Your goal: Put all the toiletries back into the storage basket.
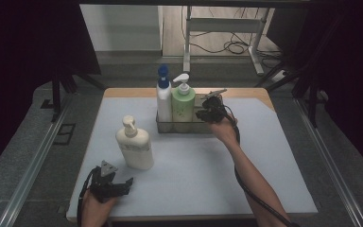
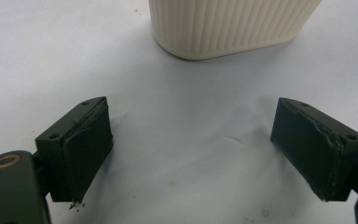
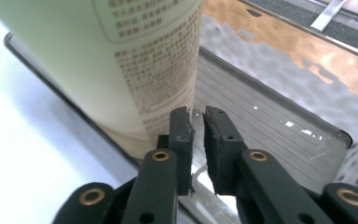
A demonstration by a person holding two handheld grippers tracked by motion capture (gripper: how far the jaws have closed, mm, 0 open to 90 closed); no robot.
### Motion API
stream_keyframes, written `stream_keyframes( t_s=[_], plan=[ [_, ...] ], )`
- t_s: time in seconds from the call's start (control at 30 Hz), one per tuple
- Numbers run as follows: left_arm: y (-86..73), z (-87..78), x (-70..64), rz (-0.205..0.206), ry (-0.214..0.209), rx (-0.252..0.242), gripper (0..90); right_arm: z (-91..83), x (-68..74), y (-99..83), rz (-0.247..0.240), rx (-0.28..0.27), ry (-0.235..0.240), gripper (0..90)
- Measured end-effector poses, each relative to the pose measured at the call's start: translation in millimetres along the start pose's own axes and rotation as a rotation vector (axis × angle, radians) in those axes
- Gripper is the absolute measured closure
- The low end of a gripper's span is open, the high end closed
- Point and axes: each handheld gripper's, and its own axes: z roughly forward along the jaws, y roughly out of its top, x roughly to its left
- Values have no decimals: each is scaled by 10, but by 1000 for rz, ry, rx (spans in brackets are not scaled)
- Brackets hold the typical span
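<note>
I have the right gripper (image 3: 196,122) up at the clear tray (image 1: 163,126) near the far edge of the table (image 1: 208,175), its jaws pinched on the tray's near wall just beside the green pump bottle (image 3: 112,60). A sliver of gap shows between the pads, which I read as the thin wall clamped between them. The tray also holds a white bottle with a blue cap (image 1: 163,97), standing touching the green one at the tray's left end; the right end is bare.

My left gripper (image 2: 191,149) rests low near the table's front-left corner, jaws spread wide with nothing between them, pointing at the base of the cream pump bottle (image 1: 133,144), which stands upright on the table, apart from the tray.

The risks as I judge them: the grip on the tray is a thin pinch on a slick wall, so a pull could slip off or tilt the tray, and the two tall bottles inside would topple. The cream bottle is tall and ribbed; closing on it too low or off-centre could tip it over.
</note>
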Motion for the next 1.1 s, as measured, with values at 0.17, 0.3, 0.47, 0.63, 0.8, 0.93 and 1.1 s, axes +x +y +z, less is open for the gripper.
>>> stream_keyframes(
  t_s=[0.17,0.3,0.47,0.63,0.8,0.93,1.1],
  plan=[
    [0,0,0,0,0,0,121,-135,-17,-44,-2,-29,15,691],
    [0,0,-1,0,0,0,121,-240,6,-64,-18,-43,32,583],
    [0,0,-1,0,0,0,121,-362,71,-111,-37,-50,66,444],
    [0,0,-1,-1,0,0,121,-472,141,-175,-83,-46,80,306],
    [1,0,-1,0,0,1,121,-598,170,-256,-97,-67,79,178],
    [1,0,0,0,0,1,121,-693,187,-351,-98,-72,71,128],
    [0,-1,-1,0,0,1,121,-800,205,-494,-102,-83,56,0]
  ],
)
